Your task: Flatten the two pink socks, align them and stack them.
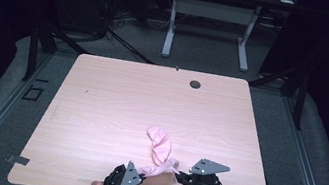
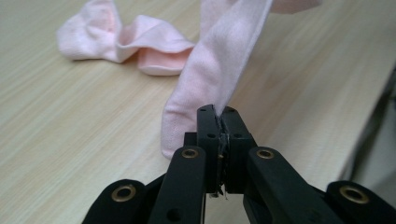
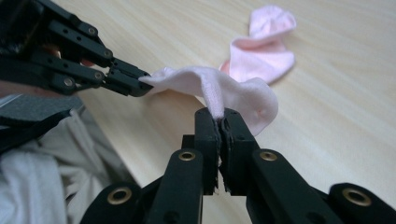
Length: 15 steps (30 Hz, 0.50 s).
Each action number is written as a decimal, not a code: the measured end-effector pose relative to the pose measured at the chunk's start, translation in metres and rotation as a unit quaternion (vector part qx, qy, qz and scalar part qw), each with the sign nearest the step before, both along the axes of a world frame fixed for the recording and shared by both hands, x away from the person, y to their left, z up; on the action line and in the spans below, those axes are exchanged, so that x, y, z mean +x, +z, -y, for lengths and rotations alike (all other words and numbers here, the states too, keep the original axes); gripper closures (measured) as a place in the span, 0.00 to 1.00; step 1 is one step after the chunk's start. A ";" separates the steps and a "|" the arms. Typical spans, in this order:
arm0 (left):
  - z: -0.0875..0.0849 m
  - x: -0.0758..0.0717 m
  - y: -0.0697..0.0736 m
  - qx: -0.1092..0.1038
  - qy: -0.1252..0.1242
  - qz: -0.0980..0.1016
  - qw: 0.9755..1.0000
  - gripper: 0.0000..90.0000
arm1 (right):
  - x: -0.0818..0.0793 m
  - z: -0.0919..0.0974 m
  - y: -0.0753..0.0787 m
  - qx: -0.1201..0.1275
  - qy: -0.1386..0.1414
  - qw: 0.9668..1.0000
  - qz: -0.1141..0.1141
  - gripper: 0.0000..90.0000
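— Sock [image 1: 159, 148] status? Where was it?

— Pinched at its cuff end, both my left gripper [image 2: 218, 122] and right gripper [image 3: 219, 120] clamped tight on the fabric; the toe end trailed on the table [image 1: 115, 99] beyond my jaws.

— Doing it well?

— I judged: lift evenly, keep tension, don't tear.

Both hands enter from the near table edge. The left gripper [image 1: 141, 174] lies low, jaws pressed together and angled toward the right. The right gripper [image 1: 178, 174], jaws likewise clamped, points leftward toward it, the two tips close but apart.
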<state>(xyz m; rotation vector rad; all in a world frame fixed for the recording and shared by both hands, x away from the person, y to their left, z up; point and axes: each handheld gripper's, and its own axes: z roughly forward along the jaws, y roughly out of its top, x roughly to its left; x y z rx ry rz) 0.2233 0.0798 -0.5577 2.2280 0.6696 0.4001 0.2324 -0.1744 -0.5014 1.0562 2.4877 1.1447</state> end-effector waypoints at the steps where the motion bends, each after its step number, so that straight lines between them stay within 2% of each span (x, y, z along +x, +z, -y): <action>1: 0.001 -0.001 0.004 -0.007 -0.014 -0.021 1.000 0.98 | -0.002 0.004 0.001 0.000 0.001 1.000 -0.013 0.96; 3: 0.004 -0.004 0.012 -0.021 -0.036 -0.064 0.997 0.99 | -0.006 0.015 0.003 0.008 -0.004 0.999 -0.043 0.96; 4: 0.004 -0.005 0.015 -0.029 -0.049 -0.084 0.995 0.99 | -0.006 0.020 0.004 0.007 -0.002 0.998 -0.068 0.95; 5: 0.006 -0.005 0.018 -0.039 -0.058 -0.105 0.992 0.99 | -0.005 0.025 0.003 0.003 -0.007 0.997 -0.082 0.95; 6: 0.007 -0.004 0.020 -0.045 -0.066 -0.122 0.989 0.99 | -0.001 0.029 0.001 0.005 -0.011 0.995 -0.097 0.92; 7: 0.008 -0.002 0.022 -0.053 -0.071 -0.138 0.986 0.98 | 0.005 0.031 -0.002 0.003 -0.017 0.994 -0.105 0.84; 9: 0.007 0.006 0.023 -0.077 -0.073 -0.171 0.979 0.98 | 0.017 0.029 -0.012 0.012 -0.027 0.994 -0.107 0.76; 10: 0.006 0.011 0.023 -0.083 -0.067 -0.181 0.978 0.98 | 0.023 0.026 -0.018 0.005 -0.021 0.994 -0.107 0.72; 12: 0.001 0.022 0.021 -0.093 -0.057 -0.204 0.973 0.98 | 0.032 0.021 -0.028 -0.004 -0.024 0.995 -0.097 0.72; 15: -0.005 0.034 0.018 -0.091 -0.038 -0.217 0.971 0.98 | 0.043 0.016 -0.042 -0.005 -0.027 0.994 -0.103 0.70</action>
